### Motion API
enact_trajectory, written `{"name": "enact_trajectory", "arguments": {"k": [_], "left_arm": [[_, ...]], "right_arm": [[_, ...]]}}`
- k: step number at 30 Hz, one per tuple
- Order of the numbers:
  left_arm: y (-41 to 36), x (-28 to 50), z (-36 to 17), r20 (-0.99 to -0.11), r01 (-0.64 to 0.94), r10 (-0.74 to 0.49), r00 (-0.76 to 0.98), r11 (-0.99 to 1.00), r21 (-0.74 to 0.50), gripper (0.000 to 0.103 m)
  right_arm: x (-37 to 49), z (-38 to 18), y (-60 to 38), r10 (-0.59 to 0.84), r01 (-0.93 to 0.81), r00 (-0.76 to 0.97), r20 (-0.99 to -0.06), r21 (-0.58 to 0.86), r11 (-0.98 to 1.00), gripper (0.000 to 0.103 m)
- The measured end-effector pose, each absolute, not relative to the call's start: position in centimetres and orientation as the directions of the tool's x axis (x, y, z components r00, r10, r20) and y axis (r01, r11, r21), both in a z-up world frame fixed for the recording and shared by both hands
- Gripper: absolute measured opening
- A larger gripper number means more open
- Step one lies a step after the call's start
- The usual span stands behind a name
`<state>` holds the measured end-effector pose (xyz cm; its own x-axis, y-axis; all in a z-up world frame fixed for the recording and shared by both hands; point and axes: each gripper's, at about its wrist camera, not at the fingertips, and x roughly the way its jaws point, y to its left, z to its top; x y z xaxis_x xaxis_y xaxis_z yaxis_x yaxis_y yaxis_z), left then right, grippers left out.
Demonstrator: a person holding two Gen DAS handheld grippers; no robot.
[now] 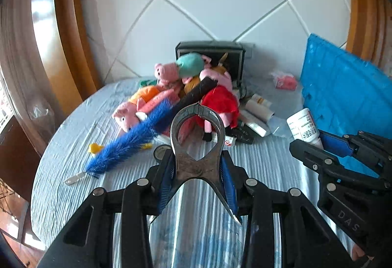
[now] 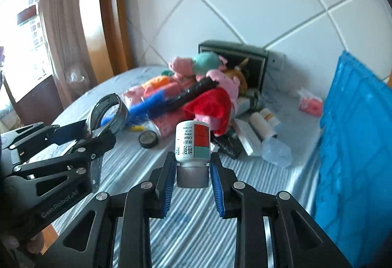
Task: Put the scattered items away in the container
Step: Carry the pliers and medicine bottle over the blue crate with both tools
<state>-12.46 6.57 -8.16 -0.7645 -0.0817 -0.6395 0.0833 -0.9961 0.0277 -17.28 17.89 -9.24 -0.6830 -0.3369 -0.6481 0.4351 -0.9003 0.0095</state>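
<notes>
White diamond-tiled wall [image 1: 220, 11] behind striped blue tablecloth [image 1: 257, 165] | toy pile [image 1: 186, 87] near blue container [image 1: 343, 87] | left gripper [image 1: 198, 170] clamps metal pincers [image 1: 198, 135] | right gripper [image 2: 193, 170] grips pill bottle [image 2: 193, 143]

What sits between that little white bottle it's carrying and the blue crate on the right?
Nothing visible. The white bottle, held by its cap in the right gripper, hangs over bare striped cloth, and the blue crate stands just to its right.
</notes>
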Motion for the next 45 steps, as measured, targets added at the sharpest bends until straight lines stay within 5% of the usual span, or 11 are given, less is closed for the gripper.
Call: {"name": "enact_trajectory", "arguments": {"k": [18, 33, 39, 45], "left_arm": [[10.1, -3.7, 0.1, -0.484, -0.073, 0.059, -0.873, -0.997, 0.01, 0.037], [33.0, -8.4, 6.0, -0.434, -0.28, 0.253, -0.865, -0.96, 0.0, 0.037], [43.5, -15.7, 6.4, -0.562, -0.303, 0.269, -0.782, -0.952, -0.035, 0.037], [50.3, -23.0, 0.4, -0.804, -0.289, 0.177, -0.567, -0.957, -0.007, 0.037]], "right_arm": [[-5.3, 0.8, 21.0, -0.2, 0.275, -0.846, -0.494, -0.084, -0.958, 0.027], [-5.3, 5.7, 40.9, 0.019, 0.056, -0.895, -0.445, -0.155, -0.986, 0.027], [-10.3, 6.9, 52.0, 0.021, 0.073, -0.878, -0.478, -0.177, -0.981, 0.027], [-18.1, 2.2, 59.6, -0.034, 0.166, -0.716, -0.697, -0.123, -0.978, 0.027]]}}
